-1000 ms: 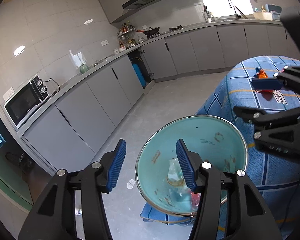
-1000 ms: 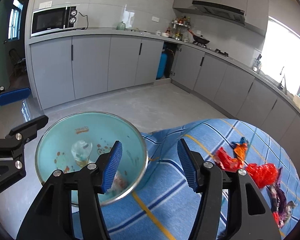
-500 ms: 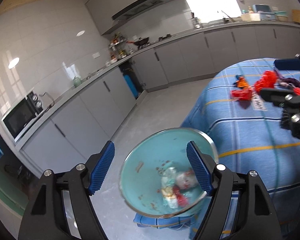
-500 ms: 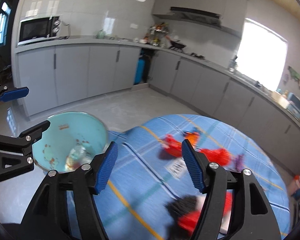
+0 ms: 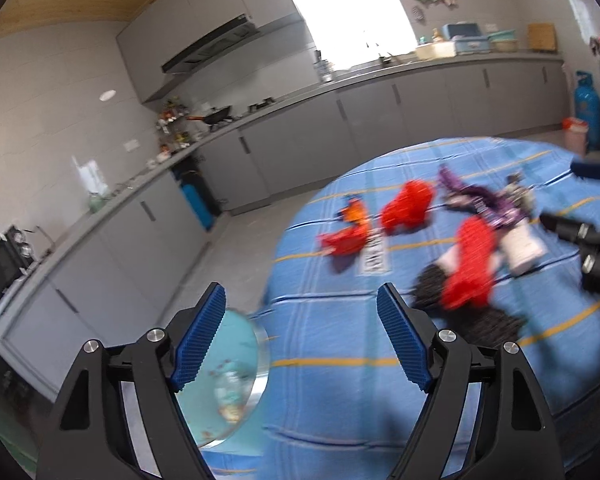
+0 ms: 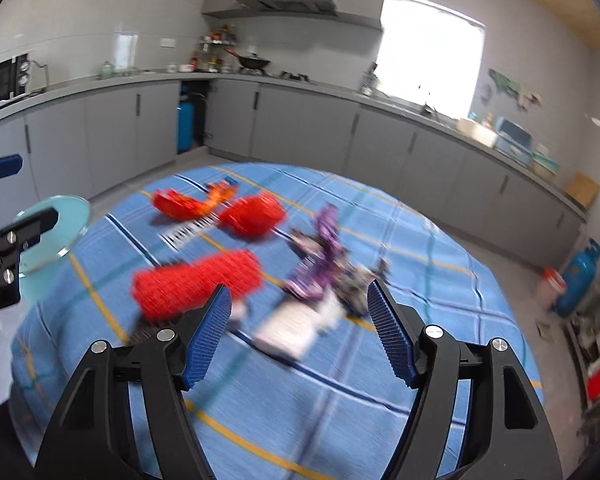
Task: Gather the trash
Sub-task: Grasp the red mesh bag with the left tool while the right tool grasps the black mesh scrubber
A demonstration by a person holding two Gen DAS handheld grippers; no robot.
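Note:
Several pieces of trash lie on a round table with a blue striped cloth (image 6: 340, 400): a red wrapper (image 6: 196, 284), a second red wrapper (image 6: 256, 214), an orange-red wrapper (image 6: 180, 204), a purple wrapper (image 6: 324, 256) and a white packet (image 6: 288, 332). A teal bin (image 5: 224, 380) with trash inside stands at the table's left edge. My left gripper (image 5: 300, 344) is open and empty over the table edge beside the bin. My right gripper (image 6: 298, 340) is open and empty, just above the white packet. The frames are motion-blurred.
Grey kitchen cabinets (image 6: 300, 128) run along the walls behind the table. A blue gas cylinder (image 6: 576, 280) and a small bin stand on the floor at the right. A microwave (image 5: 0, 272) sits on the counter at left.
Both grippers have swung right, away from the teal bin and toward the trash on the table. The bin has slid to the left edge of both views. Both stay open.

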